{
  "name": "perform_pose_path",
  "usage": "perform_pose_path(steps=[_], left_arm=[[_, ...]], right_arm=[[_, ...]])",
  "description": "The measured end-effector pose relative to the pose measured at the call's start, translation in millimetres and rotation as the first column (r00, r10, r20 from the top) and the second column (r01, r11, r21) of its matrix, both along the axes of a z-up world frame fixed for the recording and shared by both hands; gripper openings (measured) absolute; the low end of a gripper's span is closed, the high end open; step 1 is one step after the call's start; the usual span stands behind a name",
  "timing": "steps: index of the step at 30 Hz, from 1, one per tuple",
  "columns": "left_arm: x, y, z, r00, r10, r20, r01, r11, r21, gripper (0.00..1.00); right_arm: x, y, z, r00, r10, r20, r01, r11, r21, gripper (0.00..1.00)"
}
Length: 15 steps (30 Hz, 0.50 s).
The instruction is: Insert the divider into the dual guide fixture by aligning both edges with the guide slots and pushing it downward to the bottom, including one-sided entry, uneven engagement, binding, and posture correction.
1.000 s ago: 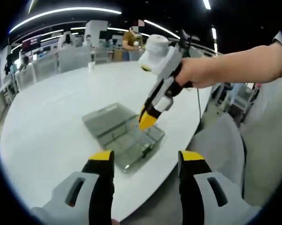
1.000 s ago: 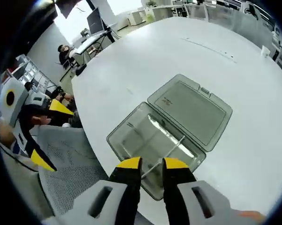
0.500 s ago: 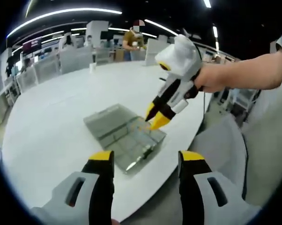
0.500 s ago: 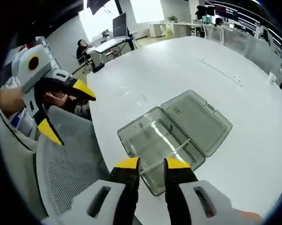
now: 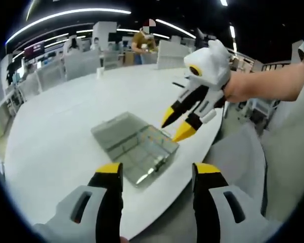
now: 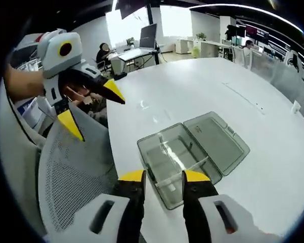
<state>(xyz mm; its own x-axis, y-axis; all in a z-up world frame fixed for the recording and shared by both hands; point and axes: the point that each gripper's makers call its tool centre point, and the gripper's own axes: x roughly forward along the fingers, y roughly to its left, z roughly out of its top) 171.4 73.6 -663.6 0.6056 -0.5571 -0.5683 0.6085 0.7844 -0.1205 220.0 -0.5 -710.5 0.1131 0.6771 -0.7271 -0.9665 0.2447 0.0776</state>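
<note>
Looks like our divider (image 6: 184,168) already sits across the clear box (image 6: 192,152) on the counter (image 6: 192,86); left gripper (image 5: 154,174) and right gripper (image 6: 159,175) both open, holding nothing

Bright, even light from ceiling strips (image 5: 66,12) above the counter (image 5: 55,121); soft glare across it, fisheye bending near edges, slight blur throughout.
</note>
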Motion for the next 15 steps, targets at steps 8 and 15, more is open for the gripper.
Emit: perform_pose_path(steps=[8, 15], left_arm=[[0.1, -3, -0.1, 1.0, -0.009, -0.01, 0.009, 1.0, 0.011, 0.53], [-0.7, -4, -1.3, 1.0, -0.015, -0.02, 0.015, 1.0, 0.017, 0.54]], right_arm=[[-11, -5, 4.0, 1.0, 0.016, 0.01, -0.017, 0.998, 0.058, 0.33], [-20, -11, 3.0, 1.0, 0.01, -0.002, -0.01, 0.996, 0.086, 0.41]])
